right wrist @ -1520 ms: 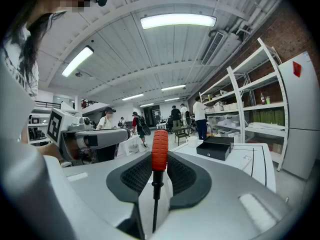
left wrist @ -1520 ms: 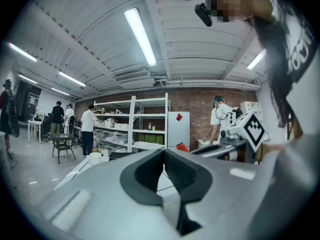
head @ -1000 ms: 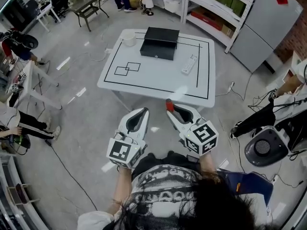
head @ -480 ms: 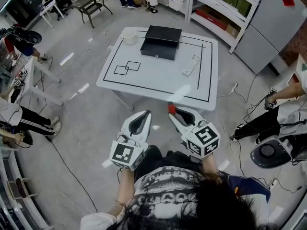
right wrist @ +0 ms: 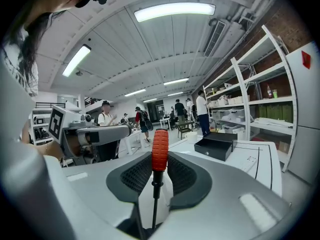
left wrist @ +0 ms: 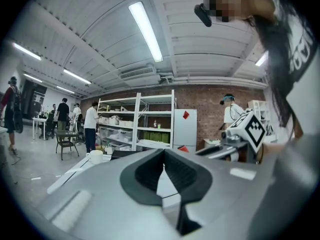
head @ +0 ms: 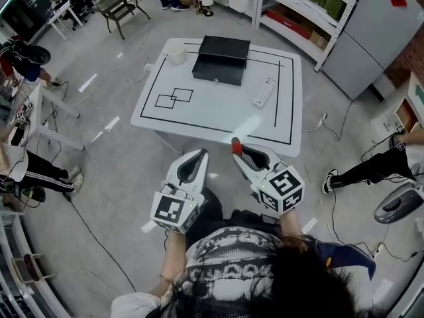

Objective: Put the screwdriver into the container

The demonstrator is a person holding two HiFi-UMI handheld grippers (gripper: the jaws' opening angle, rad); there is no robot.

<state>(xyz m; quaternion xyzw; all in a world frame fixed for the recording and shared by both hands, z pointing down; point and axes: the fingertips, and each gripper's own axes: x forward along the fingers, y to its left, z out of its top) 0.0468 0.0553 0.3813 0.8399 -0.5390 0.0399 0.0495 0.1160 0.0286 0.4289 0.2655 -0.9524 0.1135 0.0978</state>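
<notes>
Red at the handle and black along the shaft, the screwdriver (right wrist: 160, 150) was pinched in the right gripper (head: 237, 152), whose pads pressed on it from both sides. Its handle sat at the jaw tips, with the shaft running down the gap toward the gripper's body. Whether that long axis stood upright or lay along the jaws I could not tell. The left gripper (head: 199, 155) had its tips together with nothing between them.

Both grippers hung at the near edge of the table (head: 199, 114), the right one closer to that edge. The container (head: 220, 59), a black box, lay at the table's far side. It was thus ahead of the right jaws and a little off their line, with nearly the table's whole depth between. By my reading the carry across the table was not yet made, and the right hand, already loaded and nearer, was the one to make it.

Counted: one screwdriver, two grippers, and on the table one container, one cup (head: 176, 53) and one remote (head: 264, 92).
</notes>
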